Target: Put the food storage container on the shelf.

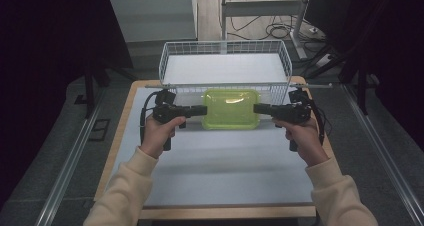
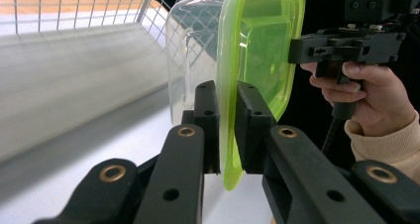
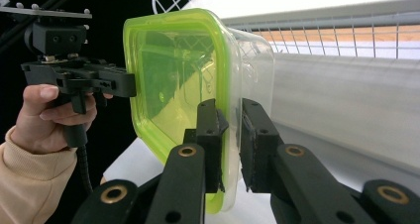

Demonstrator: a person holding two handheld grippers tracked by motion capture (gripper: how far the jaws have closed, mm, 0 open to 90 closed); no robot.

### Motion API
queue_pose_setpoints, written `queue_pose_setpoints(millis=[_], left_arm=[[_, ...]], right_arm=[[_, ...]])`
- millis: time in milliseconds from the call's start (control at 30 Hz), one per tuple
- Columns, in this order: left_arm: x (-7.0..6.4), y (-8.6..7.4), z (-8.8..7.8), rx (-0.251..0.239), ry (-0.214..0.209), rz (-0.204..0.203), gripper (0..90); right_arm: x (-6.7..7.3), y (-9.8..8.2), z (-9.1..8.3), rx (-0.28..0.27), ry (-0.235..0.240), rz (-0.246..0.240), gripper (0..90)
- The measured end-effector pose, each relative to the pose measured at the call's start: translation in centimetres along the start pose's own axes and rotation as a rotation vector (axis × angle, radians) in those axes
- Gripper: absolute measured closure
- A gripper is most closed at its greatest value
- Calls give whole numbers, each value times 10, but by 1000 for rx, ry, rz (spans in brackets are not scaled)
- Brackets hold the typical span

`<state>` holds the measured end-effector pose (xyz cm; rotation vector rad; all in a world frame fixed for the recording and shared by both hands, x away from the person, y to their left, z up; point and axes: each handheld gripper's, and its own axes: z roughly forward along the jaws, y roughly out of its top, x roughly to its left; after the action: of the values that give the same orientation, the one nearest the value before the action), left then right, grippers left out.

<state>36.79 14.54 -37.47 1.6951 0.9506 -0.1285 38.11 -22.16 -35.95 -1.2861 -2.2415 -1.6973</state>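
Left claw (image 1: 199, 110) is closed on the rim at one short end of the green-lidded container (image 1: 231, 108), and the right claw (image 1: 260, 109) is clamped on the rim at the opposite short end; each gripper view has both jaws pinching the lid edge. Container lies between the two, long axis running left to right, parallel to the table's (image 1: 220, 171) far edge and about midway along it. Just beyond stands the white wire basket (image 1: 225, 48), so I judge the coming move is a level lift forward over its near wall

Clear lidded container (image 1: 231, 109), green lid, beside basket (image 1: 225, 51)
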Motion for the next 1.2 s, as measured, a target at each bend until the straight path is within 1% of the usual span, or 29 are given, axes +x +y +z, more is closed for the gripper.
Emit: queue_pose_setpoints(millis=[100,233,333,367,467,567,600,633,667,767,867,1000,1033,1100,1200], left_arm=[[-1,8,-2,-2,2,11,819],[-3,14,-3,-5,2,21,818],[-4,17,-4,-7,3,16,818],[-5,20,-5,-8,4,25,818],[-5,24,-6,-12,3,30,818],[-5,30,-7,-18,-1,29,818],[-5,30,-7,-18,-1,29,818],[-4,34,-8,-21,0,28,818],[-4,34,-8,-21,0,28,818],[-4,40,-9,-24,3,25,818],[-3,46,-10,-28,6,25,819],[-2,53,-9,-28,8,19,818],[-1,57,-8,-28,14,22,818],[0,60,-8,-30,13,20,818],[2,67,-6,-28,18,18,818]], right_arm=[[1,7,-1,-16,7,0,803],[2,11,-3,-20,5,-7,803],[3,16,-3,-21,7,-10,803],[3,18,-4,-22,9,-12,804],[4,21,-4,-25,6,-12,804],[7,29,-5,-31,0,-31,805],[7,31,-5,-32,-1,-34,805],[8,34,-5,-31,-3,-31,805],[8,34,-5,-31,-3,-31,805],[9,43,-4,-34,-11,-39,806],[10,47,-3,-35,-12,-37,806],[9,54,-2,-34,-15,-36,807],[8,58,-1,-37,-18,-38,807],[8,59,-1,-39,-19,-38,807],[3,66,1,-45,-18,-35,807]])
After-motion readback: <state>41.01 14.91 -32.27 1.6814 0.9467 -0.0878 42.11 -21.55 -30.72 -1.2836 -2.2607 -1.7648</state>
